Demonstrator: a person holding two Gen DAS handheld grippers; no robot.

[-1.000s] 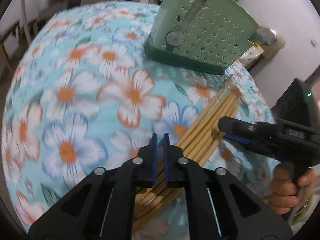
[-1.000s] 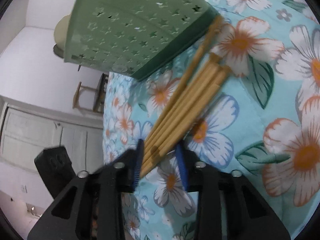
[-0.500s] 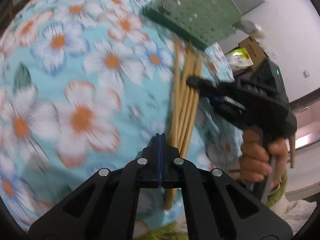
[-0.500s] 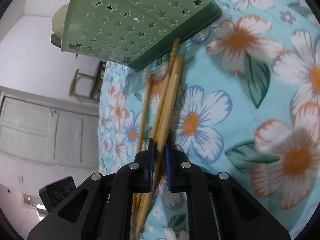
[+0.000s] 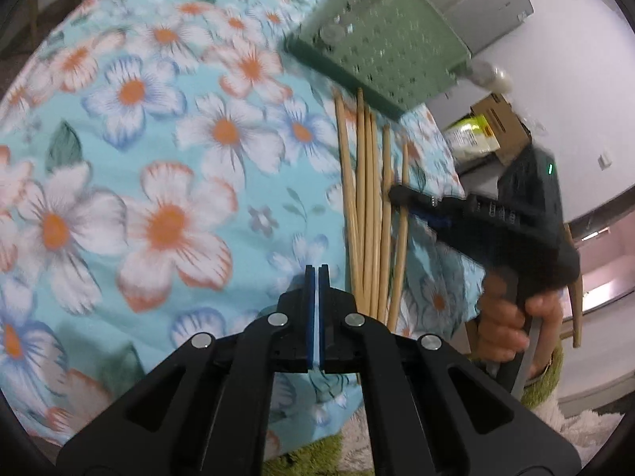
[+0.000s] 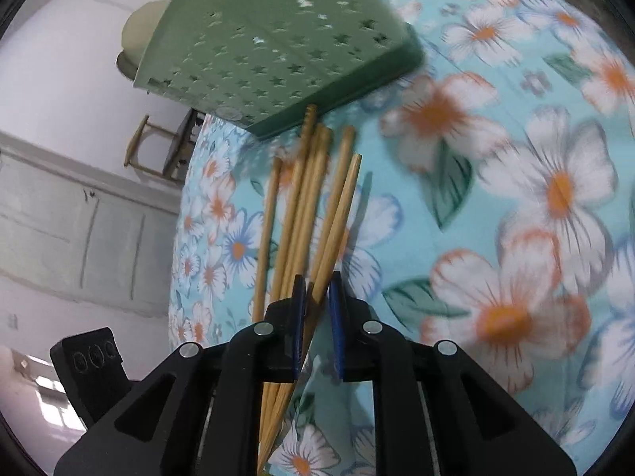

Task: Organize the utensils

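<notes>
Several bamboo chopsticks [image 5: 371,214] fan out over the floral tablecloth, tips toward a green star-pierced utensil basket [image 5: 381,39]. My right gripper [image 6: 316,289] is shut on the chopsticks [image 6: 305,206], with a couple pinched between its blue pads and the others splaying to the left. The same gripper shows in the left wrist view [image 5: 401,194], clamped across the bundle. My left gripper [image 5: 316,273] is shut and empty, just left of the chopsticks' near ends. The basket [image 6: 278,47] stands just beyond the chopstick tips.
The round table [image 5: 139,139] has a blue flowered cloth; its edge drops off near my left gripper, over a green rug [image 5: 309,452]. A cardboard box [image 5: 500,131] and a grey cabinet [image 5: 476,4] stand behind the table. A wooden chair [image 6: 158,142] stands by the wall.
My right gripper closed on the chopsticks and raised them, so they fan out. My left gripper shut fully and moved off to the left of the bundle.
</notes>
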